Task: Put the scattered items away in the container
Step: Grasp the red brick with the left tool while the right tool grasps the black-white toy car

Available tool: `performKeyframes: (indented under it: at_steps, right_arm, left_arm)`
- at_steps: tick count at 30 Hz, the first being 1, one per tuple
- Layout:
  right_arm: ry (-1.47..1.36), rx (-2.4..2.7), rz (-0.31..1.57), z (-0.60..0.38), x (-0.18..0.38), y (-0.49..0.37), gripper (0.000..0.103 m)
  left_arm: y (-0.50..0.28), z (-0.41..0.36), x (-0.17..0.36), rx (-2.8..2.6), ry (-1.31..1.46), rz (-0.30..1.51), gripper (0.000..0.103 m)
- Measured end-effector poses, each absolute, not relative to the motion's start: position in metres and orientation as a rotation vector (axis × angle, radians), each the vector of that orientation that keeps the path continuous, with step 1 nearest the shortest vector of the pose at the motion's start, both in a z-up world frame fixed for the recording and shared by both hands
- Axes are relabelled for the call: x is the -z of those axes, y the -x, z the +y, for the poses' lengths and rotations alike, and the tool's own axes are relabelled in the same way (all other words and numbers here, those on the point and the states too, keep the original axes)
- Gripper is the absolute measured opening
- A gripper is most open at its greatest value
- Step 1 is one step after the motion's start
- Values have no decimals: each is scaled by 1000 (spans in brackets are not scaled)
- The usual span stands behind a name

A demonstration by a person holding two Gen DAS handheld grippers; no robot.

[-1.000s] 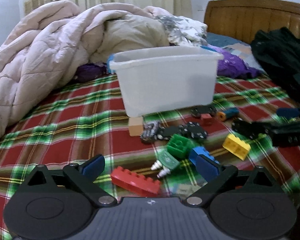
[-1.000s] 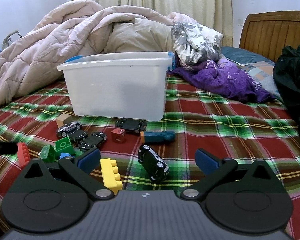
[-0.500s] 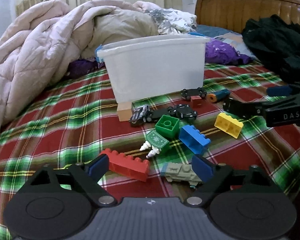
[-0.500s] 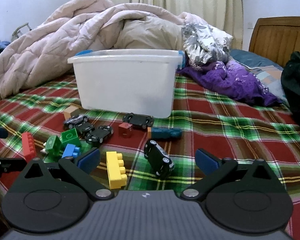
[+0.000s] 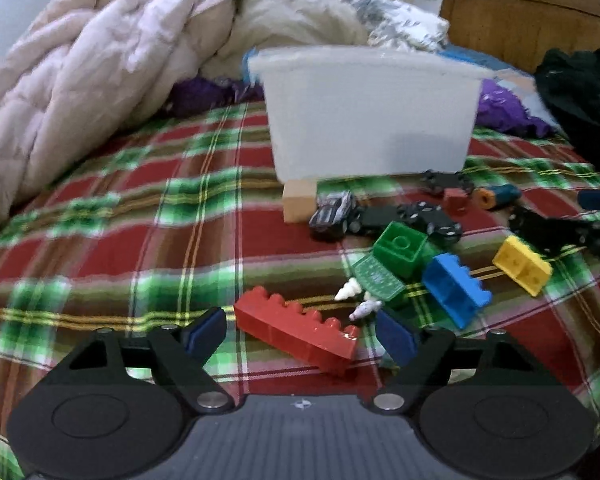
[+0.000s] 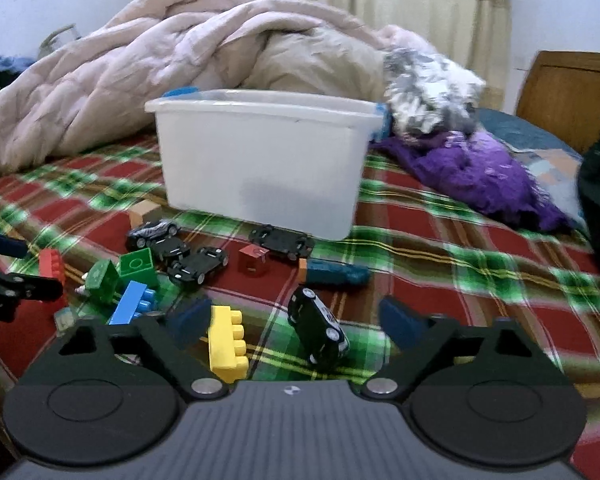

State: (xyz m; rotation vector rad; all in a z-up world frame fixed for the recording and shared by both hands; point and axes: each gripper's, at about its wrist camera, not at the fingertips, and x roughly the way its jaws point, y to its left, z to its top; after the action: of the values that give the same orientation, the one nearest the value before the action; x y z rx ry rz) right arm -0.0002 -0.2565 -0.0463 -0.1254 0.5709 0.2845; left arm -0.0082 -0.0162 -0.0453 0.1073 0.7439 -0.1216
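Observation:
A white plastic bin (image 5: pixel 368 120) (image 6: pixel 260 160) stands on the plaid bedspread, with toys scattered in front of it. My left gripper (image 5: pixel 300 334) is low over a long red brick (image 5: pixel 296 330). Its jaws are closing with the brick between the blue pads, and small gaps still show at both ends. My right gripper (image 6: pixel 294 322) straddles a black toy car (image 6: pixel 318 330). Its jaws are closing too, without touching the car. A yellow brick (image 6: pixel 226 344) lies against its left finger (image 6: pixel 190 320).
Green (image 5: pixel 400 246) and blue bricks (image 5: pixel 454 288), a wooden block (image 5: pixel 298 202), more toy cars (image 6: pixel 198 266) and a teal cylinder (image 6: pixel 334 274) lie before the bin. A pink quilt (image 5: pixel 100 60), purple cloth (image 6: pixel 480 172), dark clothes (image 5: pixel 580 96) and the headboard (image 5: pixel 520 20) ring the bed.
My left gripper came down and forward so the red brick now sits between its narrower jaws. The right jaws narrowed around the black car, with a slight roll.

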Motion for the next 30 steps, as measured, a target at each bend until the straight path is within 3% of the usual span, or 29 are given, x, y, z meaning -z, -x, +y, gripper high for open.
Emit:
performKeyframes:
  at_steps: [3,6,16,20,24,30]
  right_arm:
    - [72,-304,613,-265,50,-13,64]
    - [76,-297,634,-265,56,-19,57]
    - [66,-297,737,-269,77,-40,48]
    - [73,-324,733,-264,79,-38,27]
    - [80,-333,717,-263,76,-34,24]
    - [102,-339,718,-259,75,-34,24]
  left_arm:
    - [3,-15,52,111,-98,774,83]
    - [-2,-18,59,113,-99,803,75]
    - [-7,-20,65,123,-84,814,76]
    - [-8,-19,63,133,-68,805,65]
    - [-7,-15,59,143,-46,798,49]
    - [-3,-18,60,142,-69,803,51]
